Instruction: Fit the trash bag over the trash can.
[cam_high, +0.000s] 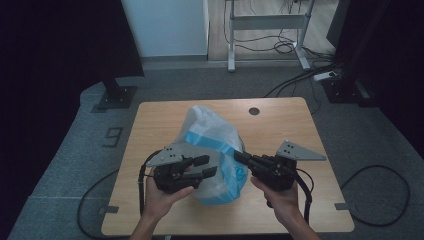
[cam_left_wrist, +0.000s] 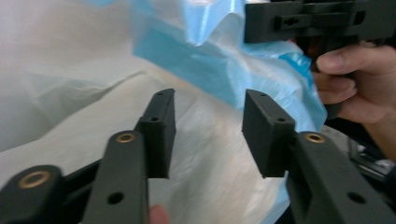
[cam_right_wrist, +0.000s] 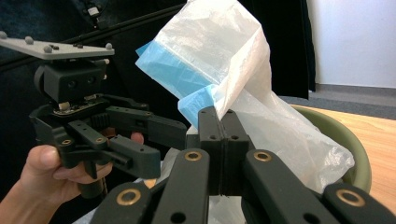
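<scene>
two grippers at a plastic bag on a wooden table

from the high view, a light wooden table stands on grey carpet, with a round dark hole near its far edge. beyond it are the white legs of a desk, a tangle of black cables on the floor, and a dark stand base to the left. a white and blue plastic bag sits puffed up in the middle of the table. the left gripper is held just left of the bag with its jaws apart, and the right gripper reaches into the bag's right side; a person's hands hold both from below.

in the left gripper view, the left gripper has its two black jaws spread wide, with nothing between them, and the crinkled bag lies right behind them, white with a blue band across the top. the other gripper and the hand holding it are at the upper right.

in the right gripper view, the right gripper has its jaws pressed together, pinching a fold of the bag, which rises stiffly above them. an olive green bowl rim curves behind the bag on the table. the left gripper hangs at the left, jaws apart, with a grey wall behind.
</scene>
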